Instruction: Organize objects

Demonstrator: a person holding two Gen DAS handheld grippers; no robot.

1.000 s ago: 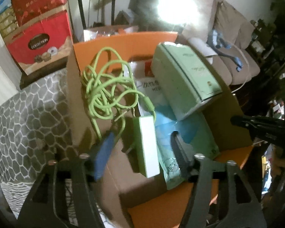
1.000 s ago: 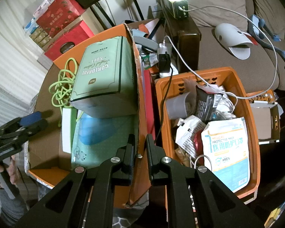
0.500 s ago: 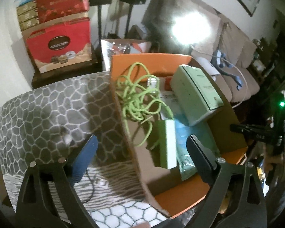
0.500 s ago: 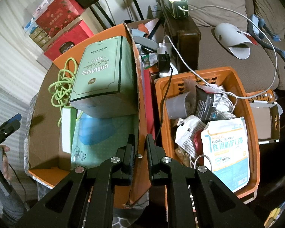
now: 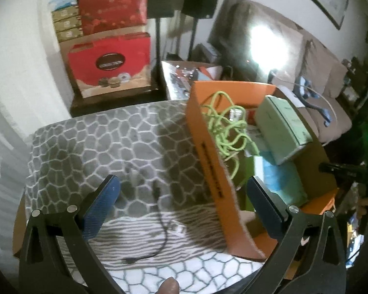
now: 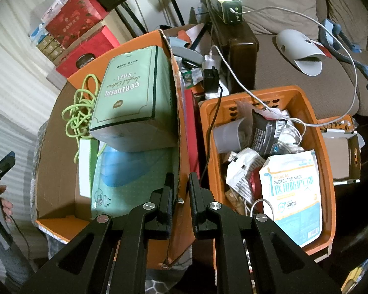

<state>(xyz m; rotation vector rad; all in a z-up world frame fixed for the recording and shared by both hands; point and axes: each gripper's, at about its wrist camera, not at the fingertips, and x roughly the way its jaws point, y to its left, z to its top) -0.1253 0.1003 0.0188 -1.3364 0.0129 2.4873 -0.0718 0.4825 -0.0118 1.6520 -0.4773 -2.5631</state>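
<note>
1. Cardboard box [image 6: 56,147], orange outside and brown inside, is the landmark; it sits on a grey patterned blanket [image 5: 98,147].
2. Inside the box: a green cable [image 6: 79,107] coiled at the far left, a pale green carton [image 6: 135,98] tilted against the right wall, a mask pack [image 6: 135,171] under the carton, and a slim white-and-green pack [image 6: 84,169] standing left of the mask pack.
3. Right hand-held gripper [image 6: 181,188] is clamped on the box's right wall, one finger inside and one outside.
4. Left hand-held gripper [image 5: 181,205] has just been opening and stands wide apart, holding nothing; it hangs over the blanket at the box's left wall, with its right finger [image 5: 265,208] above the box's near corner.
5. Black cable [image 5: 159,225] lies loose on the blanket, left of the box.
6. Orange basket [image 6: 328,178], full of packets and a white mask bag [image 6: 294,193], stands just right of the box.
7. Red gift boxes [image 5: 110,63] are stacked behind the box, to the left.
</note>
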